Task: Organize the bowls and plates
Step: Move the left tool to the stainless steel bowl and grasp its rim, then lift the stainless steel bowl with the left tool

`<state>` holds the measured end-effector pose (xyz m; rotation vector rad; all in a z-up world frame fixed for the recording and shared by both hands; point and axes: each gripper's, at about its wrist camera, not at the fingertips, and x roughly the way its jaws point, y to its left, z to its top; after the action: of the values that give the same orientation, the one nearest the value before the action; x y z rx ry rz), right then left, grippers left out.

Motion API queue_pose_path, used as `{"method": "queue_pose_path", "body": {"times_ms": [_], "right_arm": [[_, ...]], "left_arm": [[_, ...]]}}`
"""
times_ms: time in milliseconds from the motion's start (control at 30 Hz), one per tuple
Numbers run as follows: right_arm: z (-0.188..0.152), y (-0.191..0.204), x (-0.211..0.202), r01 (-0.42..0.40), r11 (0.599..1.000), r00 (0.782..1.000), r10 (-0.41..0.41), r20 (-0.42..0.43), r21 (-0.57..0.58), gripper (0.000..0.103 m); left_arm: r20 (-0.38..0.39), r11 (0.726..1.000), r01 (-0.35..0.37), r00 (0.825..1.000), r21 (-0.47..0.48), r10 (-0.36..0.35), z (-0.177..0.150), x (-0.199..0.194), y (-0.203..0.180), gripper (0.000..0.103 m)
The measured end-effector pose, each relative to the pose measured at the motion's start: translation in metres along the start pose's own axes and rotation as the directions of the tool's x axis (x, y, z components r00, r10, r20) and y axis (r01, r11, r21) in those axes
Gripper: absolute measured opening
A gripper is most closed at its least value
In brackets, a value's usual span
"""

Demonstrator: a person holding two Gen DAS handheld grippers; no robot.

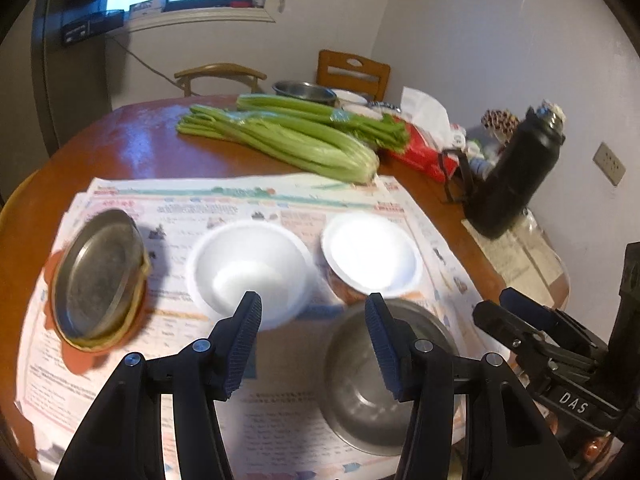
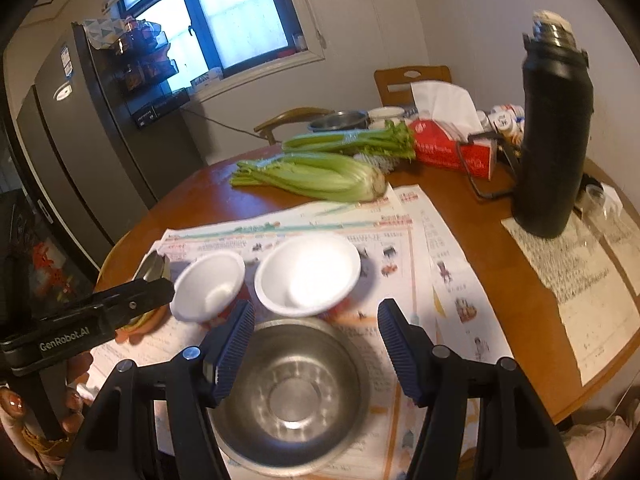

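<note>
Newspaper (image 1: 280,208) covers my side of the round table (image 1: 132,140). At 9 o'clock a metal plate (image 1: 98,276) leans on a stack. My left gripper (image 1: 314,312) gapes empty, fingers apart, with 2 white bowls (image 1: 248,268) (image 1: 372,256) at 12 o'clock. My right gripper (image 2: 316,316) stands open, nothing held, the steel bowl (image 2: 292,396) just below it at 6 o'clock. Celery (image 2: 320,176) lies behind.

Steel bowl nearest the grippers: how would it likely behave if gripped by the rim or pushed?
The steel bowl looks rigid, so its rim should not flex. Its shiny surface may slip between the pads. Sitting on loose newspaper, it would probably slide, or drag the paper, rather than tip.
</note>
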<state>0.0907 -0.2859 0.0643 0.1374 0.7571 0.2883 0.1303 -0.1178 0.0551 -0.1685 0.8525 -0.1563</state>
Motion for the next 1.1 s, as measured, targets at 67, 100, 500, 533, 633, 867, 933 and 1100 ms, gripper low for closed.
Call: {"method": "queue_pose_path", "body": {"times_ms": [67, 100, 500, 533, 633, 867, 933, 1100], "right_arm": [[-0.007, -0.003, 0.001, 0.004, 1.0, 1.0, -0.004, -0.013, -0.002, 0.064], [-0.012, -0.006, 0.002, 0.006, 1.0, 1.0, -0.006, -0.019, -0.004, 0.064], [-0.042, -0.006, 0.021, 0.034, 0.999, 0.995, -0.037, -0.092, -0.035, 0.064], [-0.044, -0.006, 0.023, 0.034, 0.999, 0.995, -0.038, -0.098, -0.04, 0.064], [-0.049, -0.007, 0.03, 0.021, 0.999, 0.993, -0.026, -0.115, -0.044, 0.064], [-0.059, -0.008, 0.042, 0.031, 0.997, 0.991, -0.039, -0.128, -0.064, 0.064], [-0.06, -0.006, 0.042, 0.024, 0.997, 0.992, -0.033, -0.119, -0.078, 0.063], [-0.064, 0.0, 0.047, -0.007, 0.995, 0.992, -0.006, -0.128, -0.098, 0.06]], "left_arm": [[-0.017, 1.0, -0.012, 1.0, 0.011, 0.012, -0.008, 0.006, -0.006, 0.056], [-0.025, 1.0, -0.017, 1.0, 0.016, 0.018, -0.011, 0.007, -0.008, 0.056], [-0.128, 0.999, -0.037, 0.991, 0.005, 0.037, -0.035, 0.045, -0.004, 0.056], [-0.132, 0.999, -0.033, 0.991, 0.001, 0.033, -0.037, 0.047, -0.002, 0.056], [-0.143, 1.0, -0.018, 0.99, -0.021, 0.014, -0.039, 0.052, 0.001, 0.056], [-0.176, 0.999, -0.027, 0.984, -0.024, 0.022, -0.044, 0.068, 0.0, 0.056], [-0.174, 1.0, -0.028, 0.984, -0.013, 0.025, -0.045, 0.07, -0.003, 0.056], [-0.19, 1.0, -0.018, 0.982, -0.019, 0.014, -0.048, 0.079, -0.004, 0.053]]}}
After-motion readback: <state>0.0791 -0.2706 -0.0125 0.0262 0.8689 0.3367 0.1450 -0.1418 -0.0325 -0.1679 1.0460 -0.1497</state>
